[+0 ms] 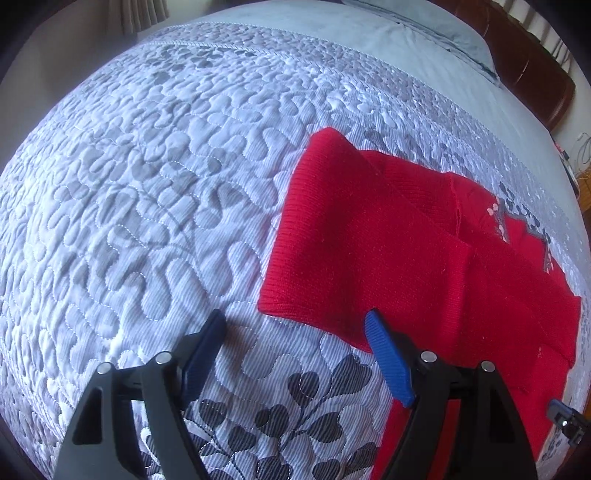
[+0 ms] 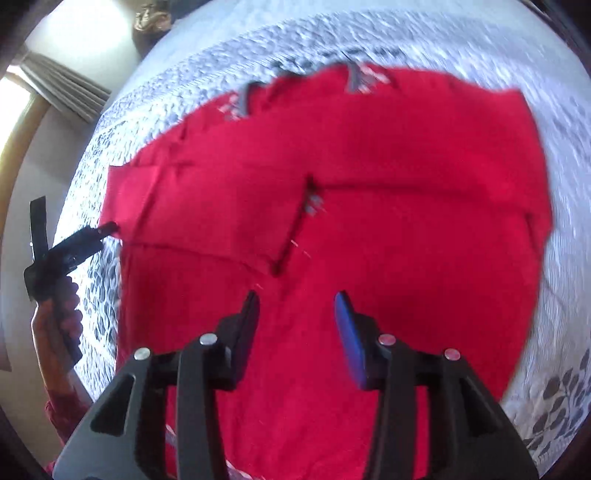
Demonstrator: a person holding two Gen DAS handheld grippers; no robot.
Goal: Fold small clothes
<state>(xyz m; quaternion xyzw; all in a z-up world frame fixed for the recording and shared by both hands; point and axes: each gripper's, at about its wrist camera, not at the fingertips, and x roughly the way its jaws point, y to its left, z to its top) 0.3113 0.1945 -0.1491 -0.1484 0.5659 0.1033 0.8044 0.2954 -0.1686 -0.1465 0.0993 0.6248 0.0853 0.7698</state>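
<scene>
A red knitted sweater (image 1: 388,240) lies partly folded on the bed, at the right of the left wrist view, one sleeve laid over the body. My left gripper (image 1: 295,325) is open and empty, just above the quilt at the garment's near left edge. In the blurred right wrist view the sweater (image 2: 369,166) fills the middle. My right gripper (image 2: 297,306) is open and empty above its lower part. The left gripper (image 2: 85,236) shows at the far left edge of that view, at the sleeve's end.
The bed carries a grey-white quilted cover (image 1: 147,184) with dark leaf prints. A pale pillow (image 1: 424,33) and a brown headboard (image 1: 532,66) stand at the far end. Curtains (image 2: 62,88) and a wall are on the left.
</scene>
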